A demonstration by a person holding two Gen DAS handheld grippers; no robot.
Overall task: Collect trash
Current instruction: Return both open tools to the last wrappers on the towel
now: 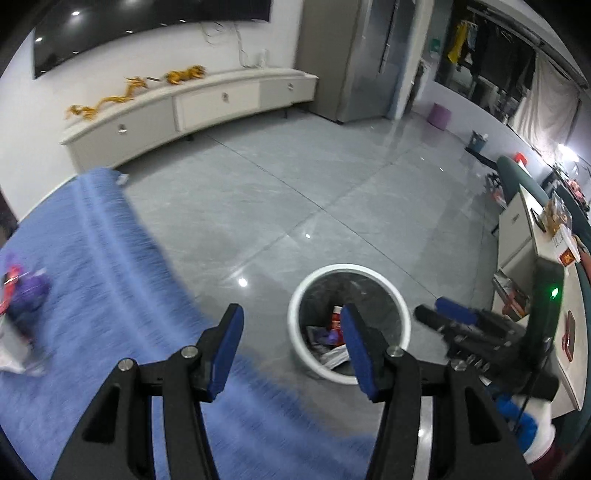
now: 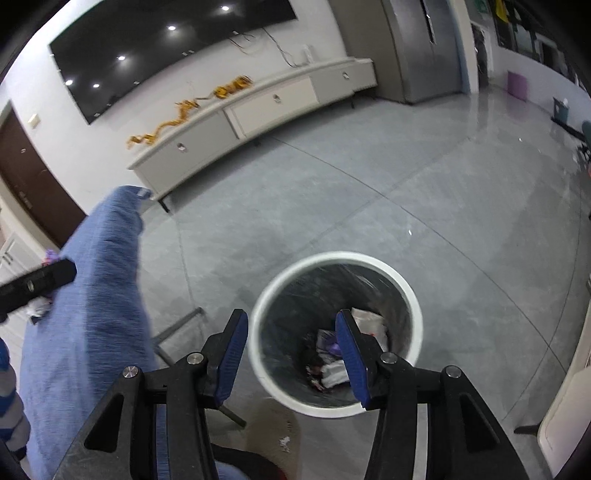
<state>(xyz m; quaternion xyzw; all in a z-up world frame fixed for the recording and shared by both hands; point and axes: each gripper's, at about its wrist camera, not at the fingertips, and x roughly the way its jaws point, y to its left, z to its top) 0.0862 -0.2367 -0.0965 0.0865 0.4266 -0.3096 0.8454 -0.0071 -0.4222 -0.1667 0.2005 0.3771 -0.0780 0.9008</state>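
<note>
A white round trash bin (image 1: 400,295) with a dark liner stands on the grey floor and holds several wrappers (image 1: 332,325). My left gripper (image 1: 291,325) hangs open above the edge of a blue-covered surface (image 1: 110,258), to the left of the bin, with nothing between its blue pads. Blurred purple and white trash (image 1: 22,295) lies on the blue cover at the far left. In the right wrist view my right gripper (image 2: 291,325) is open and empty just above the bin (image 2: 413,295), with crumpled wrappers (image 2: 332,365) at its bottom. The right gripper (image 1: 432,309) also shows beside the bin.
A long white TV cabinet (image 1: 207,103) with yellow ornaments runs along the far wall under a dark screen (image 1: 147,22). A grey fridge (image 1: 354,55) stands behind. A white desk (image 1: 546,280) with clutter is on the right. Metal legs (image 2: 177,325) stand beside the blue cover (image 2: 92,295).
</note>
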